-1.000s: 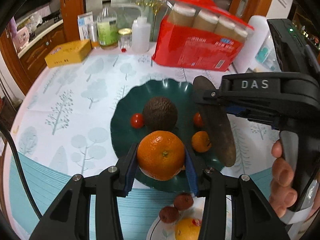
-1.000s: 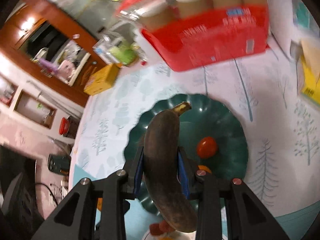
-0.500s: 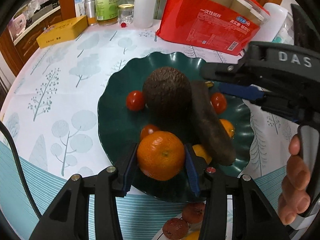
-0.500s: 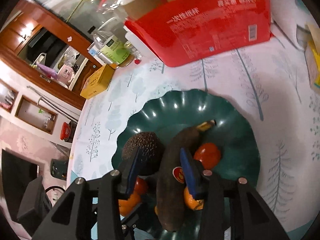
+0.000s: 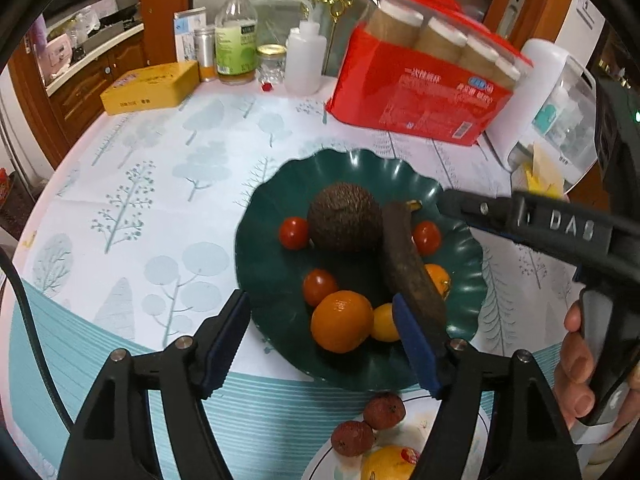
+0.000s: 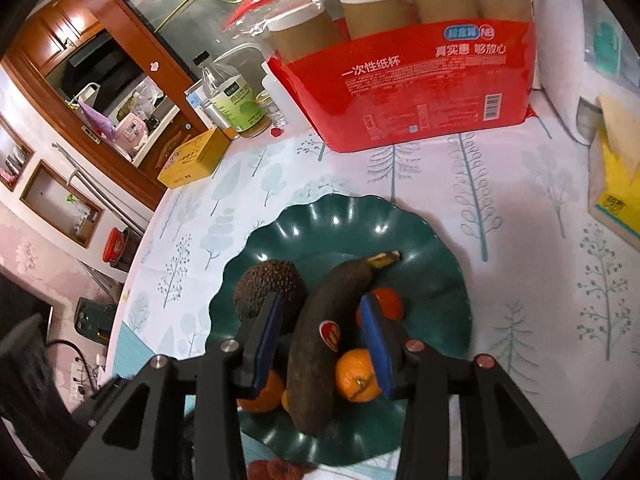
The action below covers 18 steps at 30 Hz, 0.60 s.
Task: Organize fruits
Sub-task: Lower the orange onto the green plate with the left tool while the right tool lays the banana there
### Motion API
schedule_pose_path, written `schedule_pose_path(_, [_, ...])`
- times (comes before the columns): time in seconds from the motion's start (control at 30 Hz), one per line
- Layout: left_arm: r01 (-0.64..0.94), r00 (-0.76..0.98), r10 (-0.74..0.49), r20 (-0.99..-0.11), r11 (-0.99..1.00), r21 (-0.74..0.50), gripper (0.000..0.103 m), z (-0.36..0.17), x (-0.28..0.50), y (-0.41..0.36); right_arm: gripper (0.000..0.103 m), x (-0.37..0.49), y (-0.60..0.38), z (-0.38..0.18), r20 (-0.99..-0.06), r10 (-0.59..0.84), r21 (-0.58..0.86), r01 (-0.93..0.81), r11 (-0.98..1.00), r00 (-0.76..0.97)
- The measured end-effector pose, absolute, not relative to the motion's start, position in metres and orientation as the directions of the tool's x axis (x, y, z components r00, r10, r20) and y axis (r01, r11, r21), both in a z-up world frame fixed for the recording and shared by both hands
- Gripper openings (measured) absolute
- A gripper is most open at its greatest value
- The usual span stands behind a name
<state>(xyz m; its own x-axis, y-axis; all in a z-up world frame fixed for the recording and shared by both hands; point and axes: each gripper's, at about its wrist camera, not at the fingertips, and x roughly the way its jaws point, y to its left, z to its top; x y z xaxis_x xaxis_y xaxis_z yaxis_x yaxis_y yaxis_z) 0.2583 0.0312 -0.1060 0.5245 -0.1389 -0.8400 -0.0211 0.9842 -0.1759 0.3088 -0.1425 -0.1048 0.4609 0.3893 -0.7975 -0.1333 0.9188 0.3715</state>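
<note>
A dark green scalloped plate (image 5: 272,264) (image 6: 340,232) holds an avocado (image 5: 344,218) (image 6: 268,284), three cherry tomatoes, a blackened banana (image 5: 408,260) (image 6: 324,320), a big orange (image 5: 340,320) and small mandarins (image 6: 356,376). My left gripper (image 5: 320,316) hovers over the plate's near edge, its jaws opening. The orange rests on the plate between the pads, which do not touch it. My right gripper (image 6: 320,316) straddles the banana lying beside the avocado, with gaps at both pads. In the left wrist view it reaches in from the right (image 5: 520,220), held by a hand (image 5: 576,360).
A red pack of paper cups (image 5: 420,96) stands behind the plate, with a yellow box (image 5: 148,86) and bottles (image 5: 236,40) at the back left. A white plate with lychees (image 5: 384,408) and a yellow fruit sits at the near edge. A yellow carton (image 6: 616,184) lies at the right.
The left gripper set the orange on the plate and spread its jaws off it. The right gripper lowered the banana beside the avocado and let it go.
</note>
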Motion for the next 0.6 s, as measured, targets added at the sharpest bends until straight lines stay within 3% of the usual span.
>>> schedule_pose_path(0.6, [-0.078, 0.596, -0.083, -0.799, 0.984, -0.161, 0.08, -0.053, 0.18, 0.051, 0.042, 0.212, -0.137, -0.057, -0.804, 0.317, 0.212, -0.254, 0.944, 0.503])
